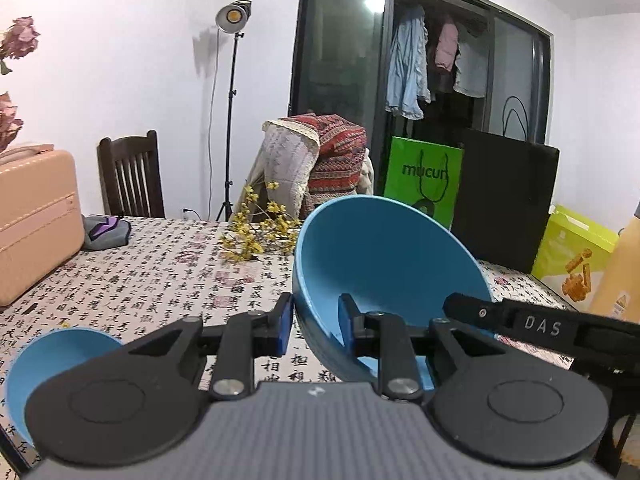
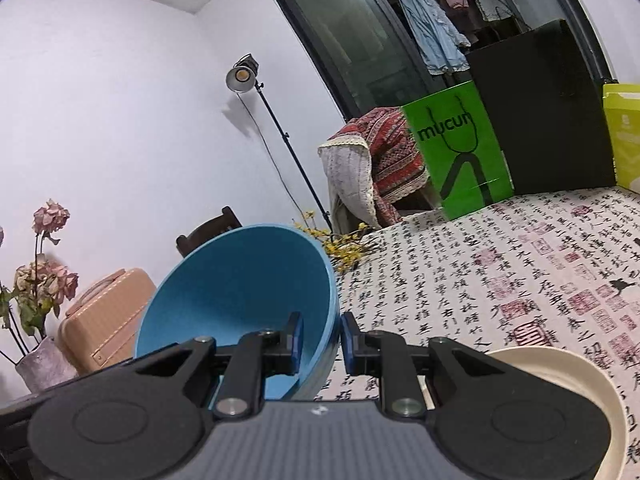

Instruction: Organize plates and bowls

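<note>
Left wrist view: the green bag [image 1: 422,178] reads "mucun", and the black arm [image 1: 540,326] entering from the right is stamped "DAS". The left gripper [image 1: 314,322] has its jaws clamped on the rim of a tilted blue bowl [image 1: 384,256], held above the desk [image 1: 160,272], whose cloth is printed with black calligraphy and red seals. A smaller blue bowl [image 1: 60,356] sits lower left. The right gripper [image 2: 322,340] pinches a blue bowl's rim [image 2: 240,292] beside a cream plate [image 2: 560,364].
</note>
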